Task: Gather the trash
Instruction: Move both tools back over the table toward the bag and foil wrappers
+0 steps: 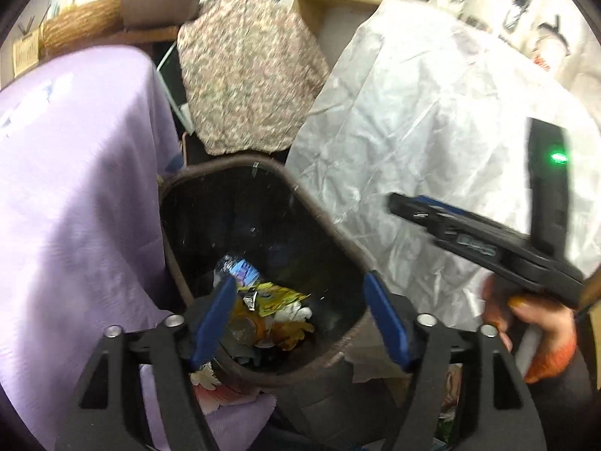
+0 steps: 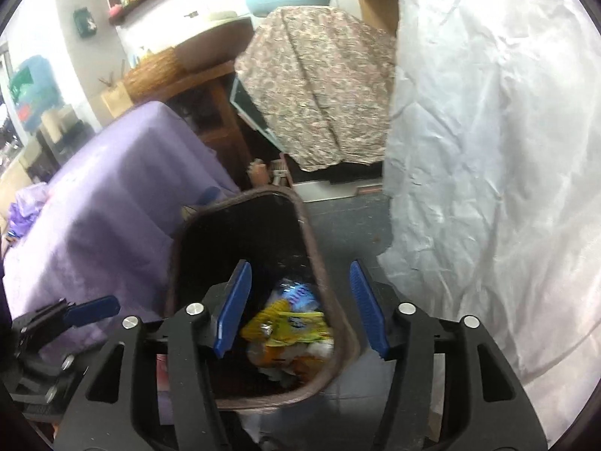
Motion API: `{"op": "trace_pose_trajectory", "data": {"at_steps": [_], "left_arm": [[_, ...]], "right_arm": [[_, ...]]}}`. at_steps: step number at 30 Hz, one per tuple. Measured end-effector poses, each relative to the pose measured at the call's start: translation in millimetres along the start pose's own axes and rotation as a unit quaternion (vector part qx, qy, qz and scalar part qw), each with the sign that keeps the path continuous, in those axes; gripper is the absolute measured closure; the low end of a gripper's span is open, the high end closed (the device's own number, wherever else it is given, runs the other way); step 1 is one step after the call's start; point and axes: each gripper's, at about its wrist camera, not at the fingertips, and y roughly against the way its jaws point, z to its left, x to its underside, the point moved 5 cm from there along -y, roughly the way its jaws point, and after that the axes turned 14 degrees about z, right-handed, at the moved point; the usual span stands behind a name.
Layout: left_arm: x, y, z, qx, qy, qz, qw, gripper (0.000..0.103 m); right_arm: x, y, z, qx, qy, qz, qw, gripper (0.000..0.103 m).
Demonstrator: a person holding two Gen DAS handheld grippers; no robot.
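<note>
A cluttered room fills the frame: a purple cloth drapes a piece of furniture at the left, a floral cloth covers something at top centre, and crinkled white plastic sheeting hangs at the right. At lower centre stands a dark trash bin, its rim brown, already holding a yellow wrapper and a crushed bottle at the bottom. The left gripper hangs over the bin's mouth, jaws wide and empty. The right gripper sits over the same opening, likewise spread wide with nothing between its blue pads. Judging by this, a drop into the bin looks finished, and both tools are free. The next move calls for turning away from the bin, finding another loose scrap, and closing on it without snagging the cloths
</note>
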Motion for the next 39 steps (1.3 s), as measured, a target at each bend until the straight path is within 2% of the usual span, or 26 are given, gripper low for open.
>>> {"op": "trace_pose_trajectory", "data": {"at_steps": [4,10,13,18,21,25,27,29,32,34,35,37,39], "left_arm": [[7.1,41.1,0.4,0.007,-0.004,-0.031,0.9995,0.019],[15.5,107.4,29.6,-0.026,0.015,-0.085,0.9959,0.011],[20.3,137.2,51.0,-0.060,0.029,-0.110,0.9917,0.008],[37.3,182.0,100.8,-0.122,0.060,-0.132,0.9818,0.007],[52.5,206.7,142.2,-0.177,0.092,-0.139,0.9699,0.006],[76.0,241.5,200.6,-0.225,0.152,-0.153,0.9501,0.006],[88.4,258.8,230.6,-0.246,0.183,-0.160,0.9384,0.006],[103.2,276.1,260.4,-0.266,0.206,-0.161,0.9277,0.006],[123.4,298.5,302.1,-0.296,0.232,-0.166,0.9117,0.006],[132.4,305.1,324.6,-0.307,0.245,-0.155,0.9065,0.006],[137.8,308.1,338.5,-0.316,0.255,-0.149,0.9014,0.006],[145.8,312.0,357.7,-0.320,0.269,-0.142,0.8972,0.006],[153.5,318.2,371.9,-0.323,0.280,-0.142,0.8925,0.006]], "right_arm": [[-14.3,5.5,31.0,-0.014,0.037,-0.006,0.999,0.042],[-37.5,20.1,93.1,-0.060,0.102,-0.014,0.993,0.040],[-44.2,29.3,136.0,-0.087,0.140,-0.021,0.986,0.033],[-45.9,36.8,201.9,-0.125,0.198,-0.022,0.972,0.031],[-43.9,40.4,245.5,-0.144,0.235,-0.020,0.961,0.030],[-38.2,39.8,309.7,-0.162,0.294,-0.015,0.942,0.029],[-35.5,38.6,344.9,-0.170,0.330,-0.014,0.928,0.028],[-32.8,35.1,381.3,-0.179,0.364,-0.007,0.914,0.022],[-30.1,29.5,431.4,-0.190,0.401,0.001,0.896,0.021],[-30.7,21.8,468.1,-0.191,0.421,0.004,0.887,0.021],[-30.9,17.2,482.9,-0.188,0.428,0.006,0.884,0.021],[-30.7,6.9,513.9,-0.193,0.439,0.016,0.877,0.021],[-30.7,-0.2,535.9,-0.184,0.448,0.005,0.875,0.021]]}}
